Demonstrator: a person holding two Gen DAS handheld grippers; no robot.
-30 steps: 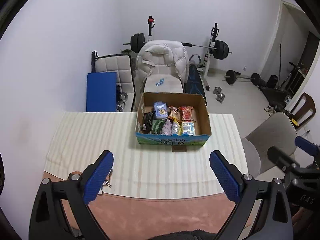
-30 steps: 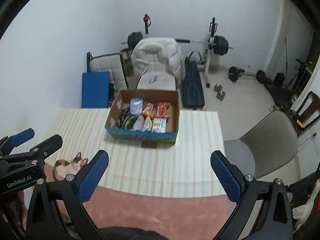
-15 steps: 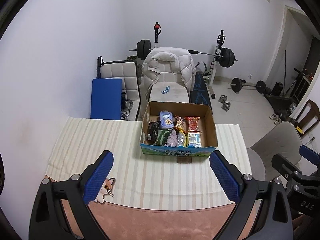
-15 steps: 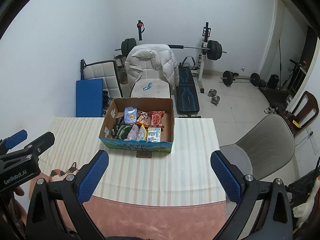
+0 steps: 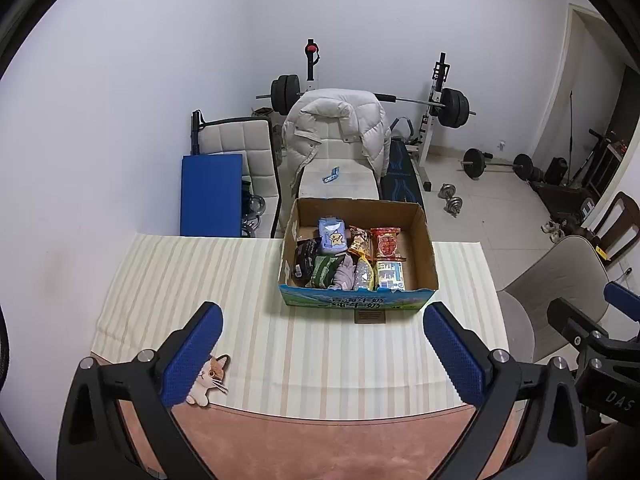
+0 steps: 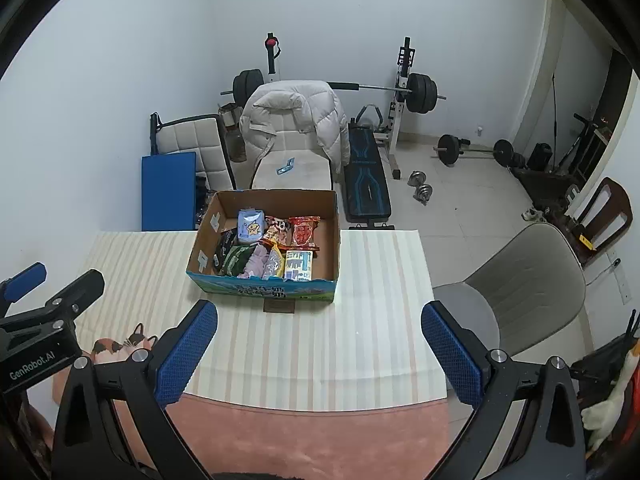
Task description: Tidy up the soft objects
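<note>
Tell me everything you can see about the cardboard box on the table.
The cardboard box is an open, lidless carton of plain brown board inside, with a blue and green printed front bearing text. It stands upright on the striped tablecloth, towards the far edge of the table. Its left and middle hold packed snack packets and a pale purple soft item; its right side shows bare floor. A small brown tag lies against its front. No gripper touches it.
</note>
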